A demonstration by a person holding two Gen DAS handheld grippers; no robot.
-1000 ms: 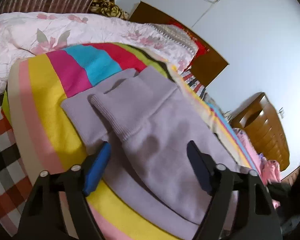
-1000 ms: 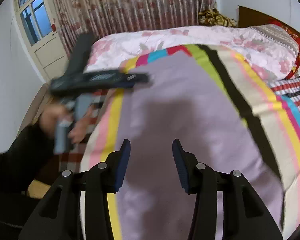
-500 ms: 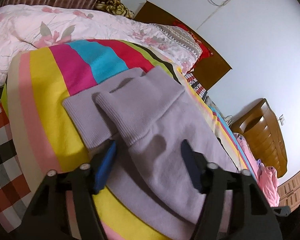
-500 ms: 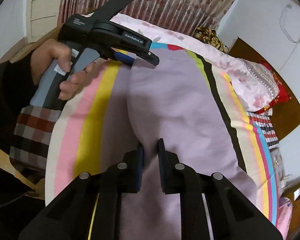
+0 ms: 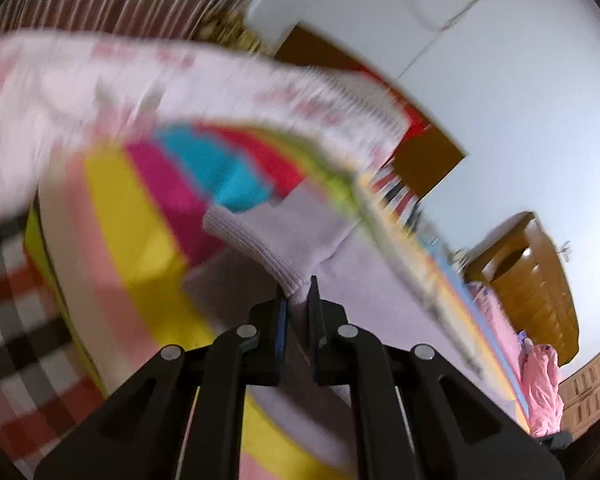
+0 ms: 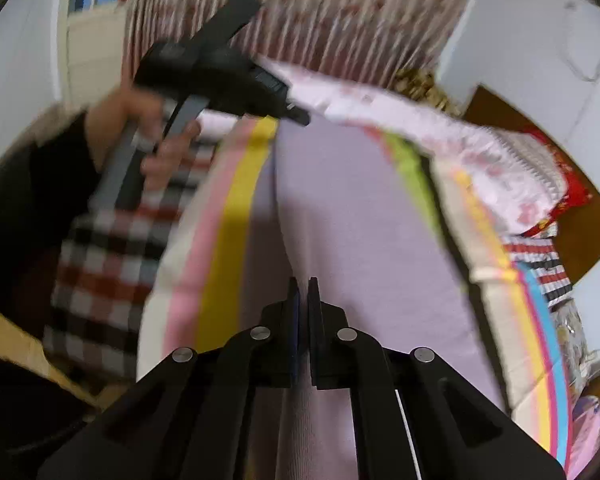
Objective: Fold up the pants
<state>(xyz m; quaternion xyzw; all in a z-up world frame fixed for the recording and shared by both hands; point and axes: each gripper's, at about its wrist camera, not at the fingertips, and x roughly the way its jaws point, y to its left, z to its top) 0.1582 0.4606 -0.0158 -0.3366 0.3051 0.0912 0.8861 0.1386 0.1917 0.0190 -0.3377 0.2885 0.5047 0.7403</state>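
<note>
Lilac knit pants (image 6: 352, 216) lie lengthwise on a bed with a rainbow-striped cover (image 5: 140, 216). My left gripper (image 5: 298, 296) is shut on the ribbed cuff (image 5: 276, 244) of one pant leg and holds it lifted off the cover. My right gripper (image 6: 303, 292) is shut on a pinch of the pants' fabric at the near end. In the right wrist view the left gripper (image 6: 296, 116) shows at the far end of the pants, held by a hand. Both views are blurred by motion.
A pink floral quilt (image 5: 180, 80) is heaped at the bed's head, with a wooden headboard (image 6: 540, 136) behind it. A checked blanket (image 6: 112, 256) hangs at the bed's side. A wooden dresser (image 5: 540, 284) stands by the wall. Curtains (image 6: 320, 12) hang behind.
My left gripper has closed on the pant cuff and lifted it. My right gripper, nearly closed half a second ago, is now shut tight on the fabric. Both views have shifted fast.
</note>
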